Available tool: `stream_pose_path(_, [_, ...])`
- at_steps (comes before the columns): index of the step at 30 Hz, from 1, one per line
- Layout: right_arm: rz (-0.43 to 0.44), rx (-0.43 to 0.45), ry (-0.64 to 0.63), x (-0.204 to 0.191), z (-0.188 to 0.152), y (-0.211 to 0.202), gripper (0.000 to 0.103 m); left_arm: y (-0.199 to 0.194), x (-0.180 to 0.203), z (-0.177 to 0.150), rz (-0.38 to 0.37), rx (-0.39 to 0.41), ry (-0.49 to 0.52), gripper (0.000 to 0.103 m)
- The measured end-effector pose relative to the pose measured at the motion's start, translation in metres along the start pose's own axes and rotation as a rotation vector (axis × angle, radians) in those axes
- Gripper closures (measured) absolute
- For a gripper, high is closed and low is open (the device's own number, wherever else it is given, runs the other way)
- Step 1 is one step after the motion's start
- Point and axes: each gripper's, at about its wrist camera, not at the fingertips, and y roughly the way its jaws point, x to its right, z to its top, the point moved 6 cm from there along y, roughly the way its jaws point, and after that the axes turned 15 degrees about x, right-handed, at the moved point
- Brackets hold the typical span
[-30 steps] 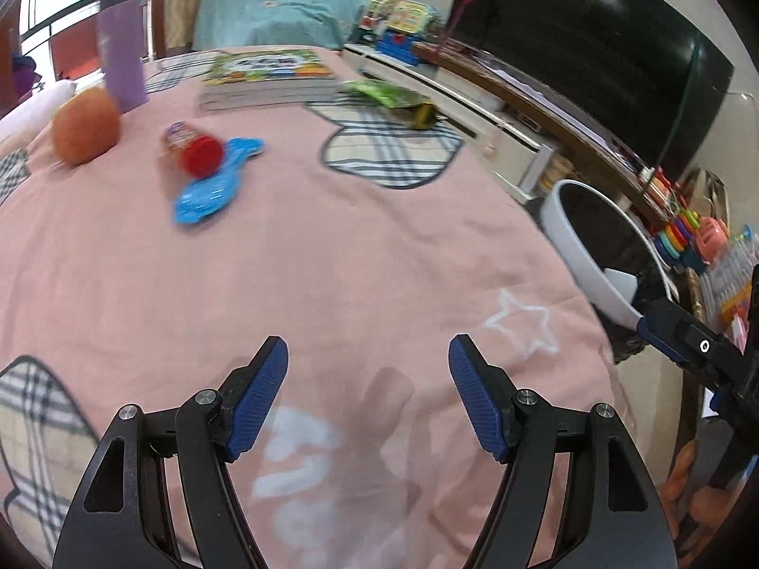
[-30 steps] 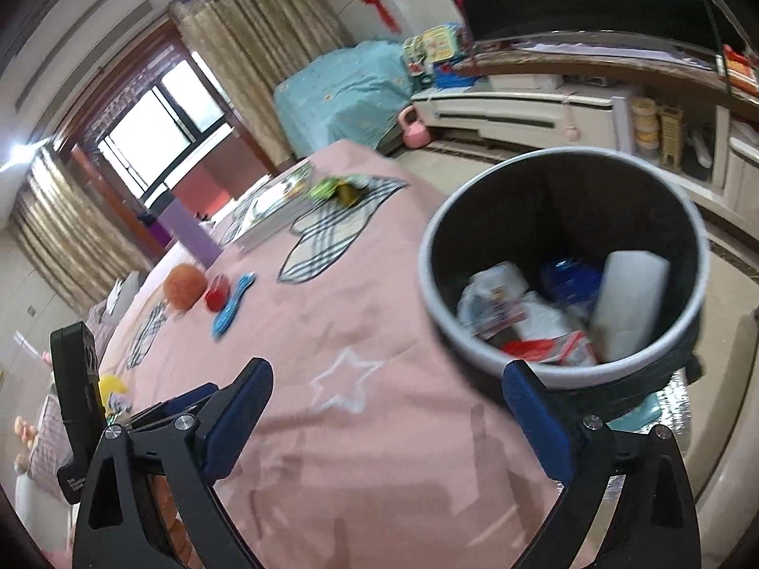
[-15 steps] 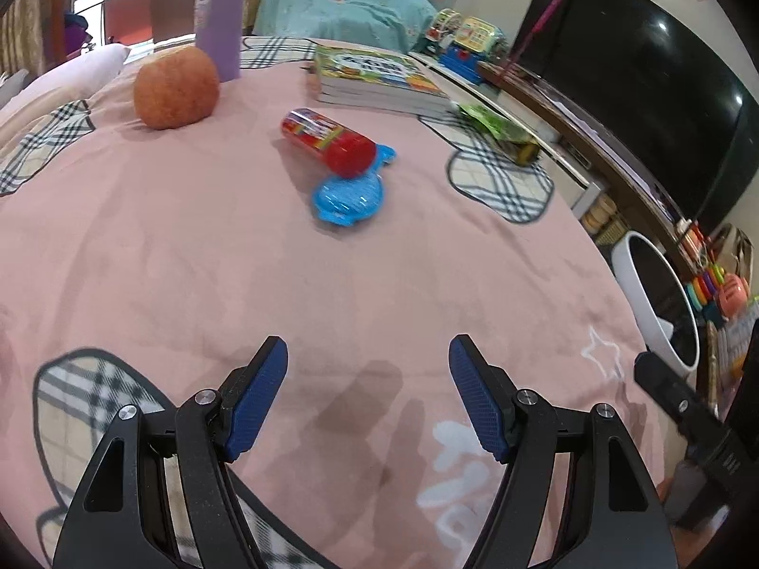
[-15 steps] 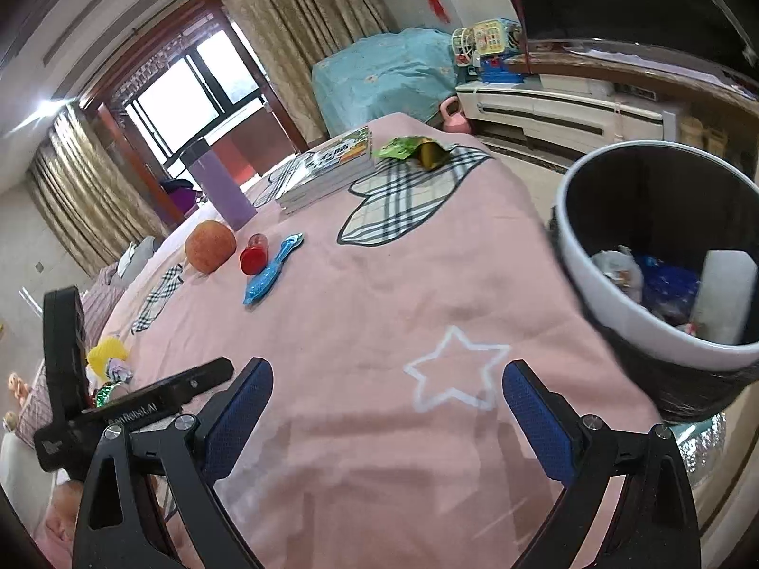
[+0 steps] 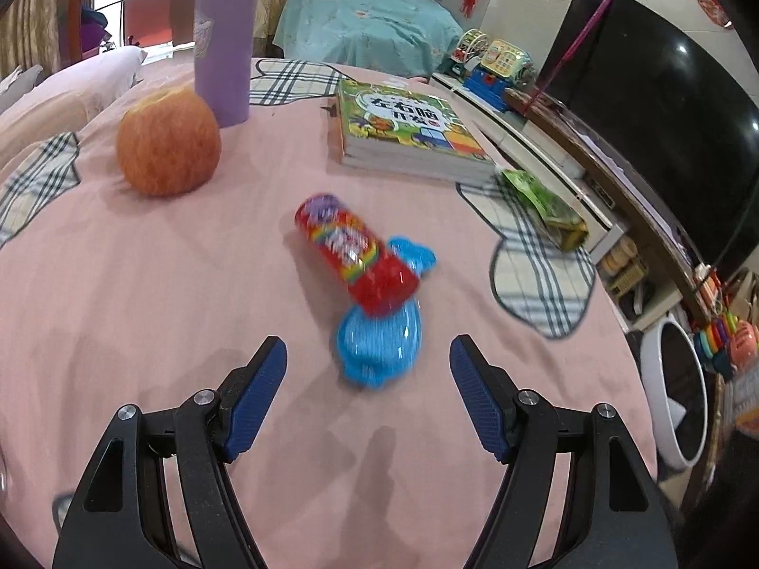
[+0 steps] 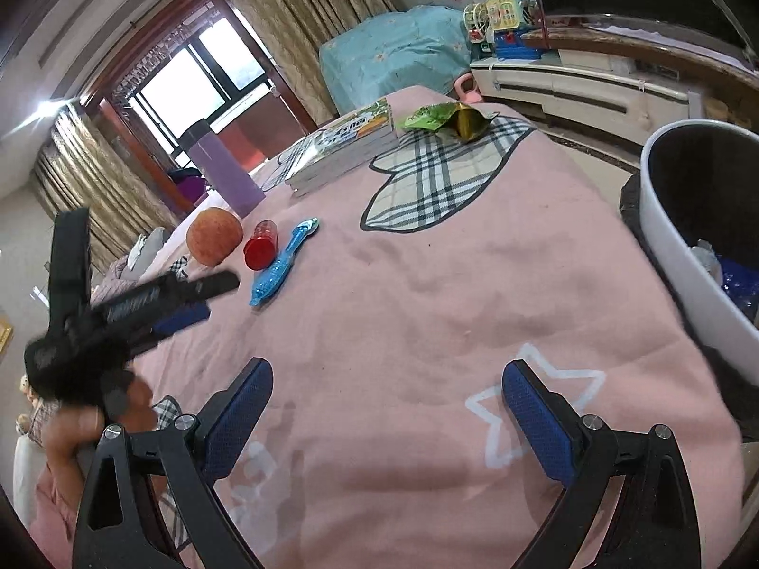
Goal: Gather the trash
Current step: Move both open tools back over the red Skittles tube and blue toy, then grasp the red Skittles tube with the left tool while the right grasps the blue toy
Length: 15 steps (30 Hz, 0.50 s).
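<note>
A red candy tube [image 5: 356, 253] lies on the pink blanket, resting partly on a blue plastic piece [image 5: 379, 341]. My left gripper [image 5: 367, 396] is open and empty, just short of the blue piece, above the blanket. A green snack wrapper [image 5: 541, 204] lies near the bed's right edge. The white trash bin [image 6: 683, 237] stands beside the bed with trash inside. My right gripper [image 6: 386, 415] is open and empty over the blanket near the star print. The tube [image 6: 260, 245], blue piece [image 6: 280, 265] and wrapper [image 6: 446, 118] also show in the right wrist view.
An apple [image 5: 168, 142], a purple tumbler [image 5: 225, 38] and a book [image 5: 408, 135] sit at the far side. The bin [image 5: 673, 389] is at the right edge in the left wrist view. A TV [image 5: 664, 109] and cabinet stand to the right.
My left gripper has moved forward across the blanket toward the red tube and blue piece, now close in front. My right gripper has pulled back from the bin over the bed.
</note>
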Motion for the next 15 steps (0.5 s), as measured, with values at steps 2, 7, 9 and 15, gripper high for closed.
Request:
stream_pose_path(2, [0.004, 0.001, 0.006, 0.001, -0.001, 0.0, 0.005, 0.011, 0.0, 0.007, 0.006, -0.002, -0.001, 0.03])
stream_pose_path(7, [0.013, 0.014, 0.027, 0.003, 0.001, -0.002, 0.005, 0.039, 0.0, 0.014, 0.035, -0.026, 0.018, 0.03])
stream_pose_path(9, [0.009, 0.015, 0.02, 0.002, 0.001, -0.003, 0.005, 0.045, -0.001, 0.013, 0.046, -0.034, 0.03, 0.031])
stream_pose_path(15, [0.0, 0.007, 0.005, -0.001, 0.0, -0.001, 0.005, 0.044, -0.014, 0.008, 0.032, -0.03, 0.028, 0.062])
